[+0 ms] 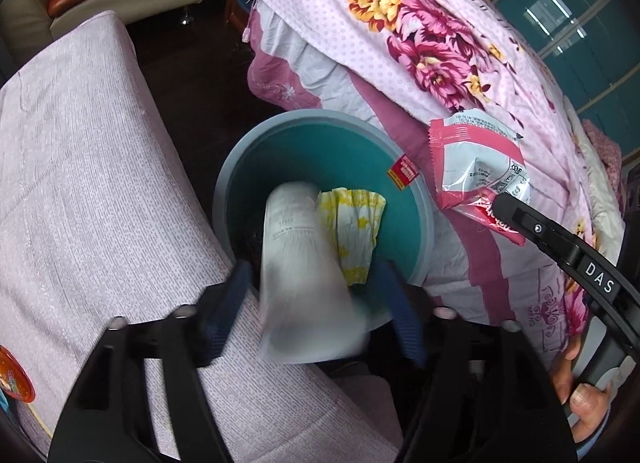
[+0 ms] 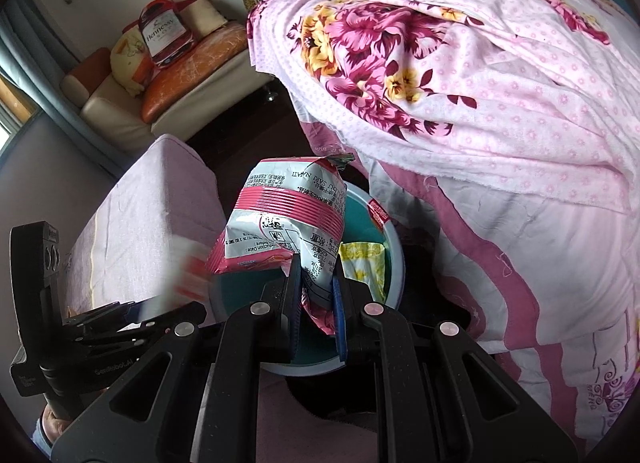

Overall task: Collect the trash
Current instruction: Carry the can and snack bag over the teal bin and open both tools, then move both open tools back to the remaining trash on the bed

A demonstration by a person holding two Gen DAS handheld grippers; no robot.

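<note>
A round bin (image 1: 416, 199) with a grey rim and teal inside stands on the floor between a pink stool and the bed; it also shows in the right wrist view (image 2: 394, 259). A yellow-and-white wrapper (image 1: 356, 223) lies inside it. My left gripper (image 1: 312, 291) is open above the bin; a blurred white wrapper (image 1: 300, 263) is between its fingers, falling free. My right gripper (image 2: 316, 287) is shut on a pink-and-white snack packet (image 2: 288, 219), held over the bin's rim; the packet also shows in the left wrist view (image 1: 476, 167).
A pink-covered stool (image 1: 80, 183) stands left of the bin. A bed with a floral pink quilt (image 1: 420, 43) is on the right. A red-labelled sticker (image 1: 404, 175) sits on the bin's rim. A sofa (image 2: 192, 71) stands at the back.
</note>
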